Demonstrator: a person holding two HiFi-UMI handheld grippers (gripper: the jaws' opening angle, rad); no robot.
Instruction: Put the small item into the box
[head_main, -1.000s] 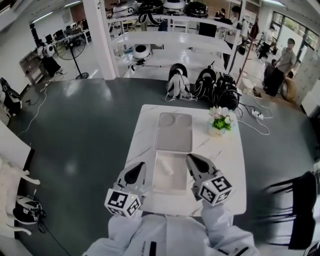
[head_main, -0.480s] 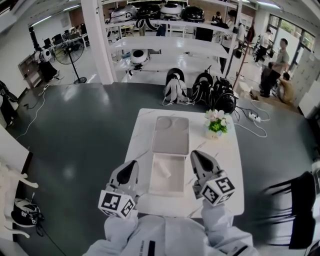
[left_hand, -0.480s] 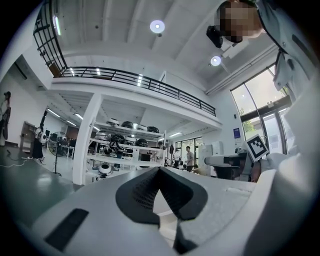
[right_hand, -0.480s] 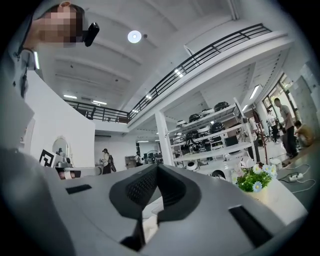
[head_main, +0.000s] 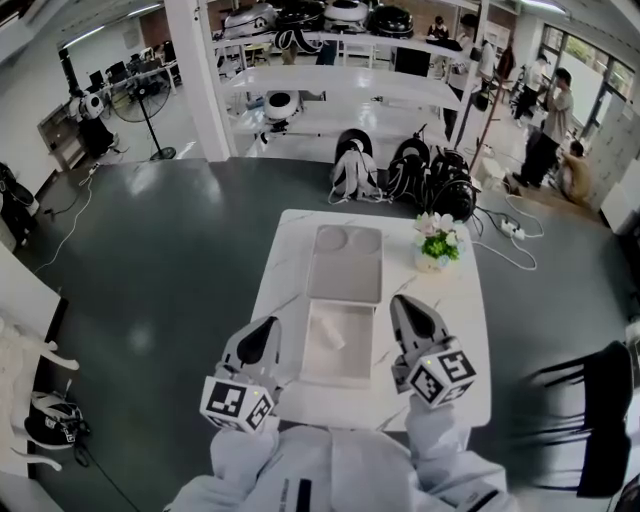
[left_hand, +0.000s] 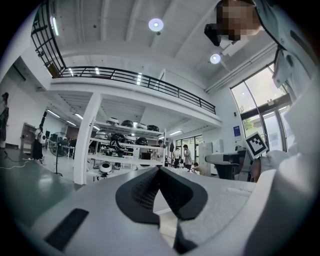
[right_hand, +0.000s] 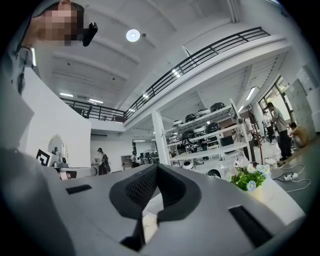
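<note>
As item (head_main: 337, 338) lies in box (head_main: 316, 373) (lid (head_main: 346, 262) adj.), jaws closed.

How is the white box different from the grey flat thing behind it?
The white box is paler, with raised walls; the grey piece is darker and flatter. The box holds a small white item; the grey piece holds nothing but shows two round dents. Both are rectangles lying on the table.

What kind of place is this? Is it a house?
Not a house. It is probably a big robot lab or workshop: tall white shelves loaded with machines, a row of backpacks on the floor, and a railed balcony overhead.
</note>
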